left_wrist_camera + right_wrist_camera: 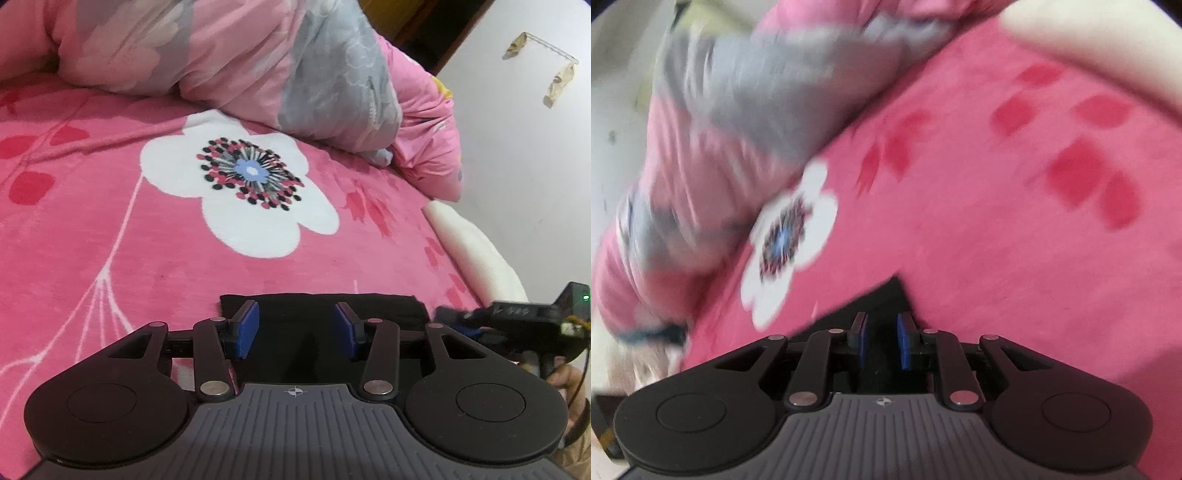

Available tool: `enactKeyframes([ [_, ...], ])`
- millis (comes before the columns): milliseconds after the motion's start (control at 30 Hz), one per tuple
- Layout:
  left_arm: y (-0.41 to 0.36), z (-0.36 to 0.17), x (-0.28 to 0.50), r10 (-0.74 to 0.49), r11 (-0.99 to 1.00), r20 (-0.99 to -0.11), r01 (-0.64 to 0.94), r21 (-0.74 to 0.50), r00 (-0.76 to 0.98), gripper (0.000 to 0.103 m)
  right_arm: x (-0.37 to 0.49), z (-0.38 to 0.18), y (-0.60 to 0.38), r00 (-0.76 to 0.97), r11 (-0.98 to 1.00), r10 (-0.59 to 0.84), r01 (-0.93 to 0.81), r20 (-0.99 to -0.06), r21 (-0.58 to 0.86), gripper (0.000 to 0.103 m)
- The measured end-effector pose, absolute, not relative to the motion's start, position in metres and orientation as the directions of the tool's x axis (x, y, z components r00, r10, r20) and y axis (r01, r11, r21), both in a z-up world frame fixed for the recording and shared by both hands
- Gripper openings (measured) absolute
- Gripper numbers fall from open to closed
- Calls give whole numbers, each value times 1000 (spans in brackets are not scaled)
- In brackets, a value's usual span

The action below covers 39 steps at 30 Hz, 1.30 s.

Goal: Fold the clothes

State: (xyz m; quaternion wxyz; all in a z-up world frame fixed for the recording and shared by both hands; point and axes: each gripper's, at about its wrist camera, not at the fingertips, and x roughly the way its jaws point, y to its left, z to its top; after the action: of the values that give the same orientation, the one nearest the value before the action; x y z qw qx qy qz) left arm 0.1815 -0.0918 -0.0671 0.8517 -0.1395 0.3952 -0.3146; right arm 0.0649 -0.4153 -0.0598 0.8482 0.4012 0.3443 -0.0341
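Black cloth (321, 314): folded flat w/ a straight far edge, lying on the pink blanket (110, 240) at its near edge, toward the bed's right side. Seen again in the right wrist view as a dark wedge (886, 295) running under the fingers.

L gripper (296, 329): over the near part of the cloth. Jaws stand partly open, blue pads (248, 328) set apart w/ black fabric showing in the gap. Pads don't look pressed on anything; nothing held.

R gripper (881, 341): jaws narrowed to a small gap, blue pads (904, 341) close together. Black fabric sits in and below the gap, but the view is blurred, so can't tell if the pads pinch it or just hang over it. In the left wrist view the same tool (517, 314) shows at the cloth's right end, a hand (567, 384) behind it.

Blanket: pink fleece, large white flower (243, 192) w/ dotted centre near mid-bed, red leaf marks toward the edges.

Quilt (229, 55): pink & grey, bunched along the far edge of the bed.

Cream bedding (472, 251): along the right edge, next to the white wall (517, 129).
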Motion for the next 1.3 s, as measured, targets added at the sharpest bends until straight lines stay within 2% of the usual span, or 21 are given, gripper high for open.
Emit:
enactKeyframes([
  [133,-93,-55,173,-664,747,-559,467,-473,496,47,38,-39,-397,766,687,314,224,-560,692,19],
  [233,-99,-52,167,-678,734,-554,481,-480,483,47,37,-47,-381,726,653,424,169,-541,739,19],
  [300,-101,-52,161,-710,703,-539,499,-507,453,48,40,-60,-374,700,661,411,213,-584,720,19],
  [367,-103,-52,154,-748,662,-520,519,-540,413,51,39,-69,-371,689,682,366,258,-626,684,12],
  [500,-106,-56,128,-754,646,-556,548,-532,349,51,3,-46,-369,742,730,235,292,-628,618,16],
  [733,-96,-56,74,-761,619,-577,600,-507,298,51,-39,-58,-349,734,635,431,166,-524,755,18],
  [800,-94,-59,61,-758,616,-589,606,-503,281,51,-53,-72,-354,729,616,402,232,-554,753,17],
  [1000,-84,-66,33,-742,627,-617,595,-502,262,51,-128,-60,-381,820,586,238,307,-521,750,19],
  [1167,-79,-67,14,-737,633,-625,586,-506,257,51,-120,-59,-364,826,572,354,178,-438,800,19],
  [1233,-78,-70,8,-733,637,-631,583,-505,254,51,-113,-70,-354,803,560,396,173,-446,810,19],
  [1300,-78,-72,2,-729,639,-637,582,-503,250,51,-115,-83,-352,776,563,389,227,-497,795,18],
])
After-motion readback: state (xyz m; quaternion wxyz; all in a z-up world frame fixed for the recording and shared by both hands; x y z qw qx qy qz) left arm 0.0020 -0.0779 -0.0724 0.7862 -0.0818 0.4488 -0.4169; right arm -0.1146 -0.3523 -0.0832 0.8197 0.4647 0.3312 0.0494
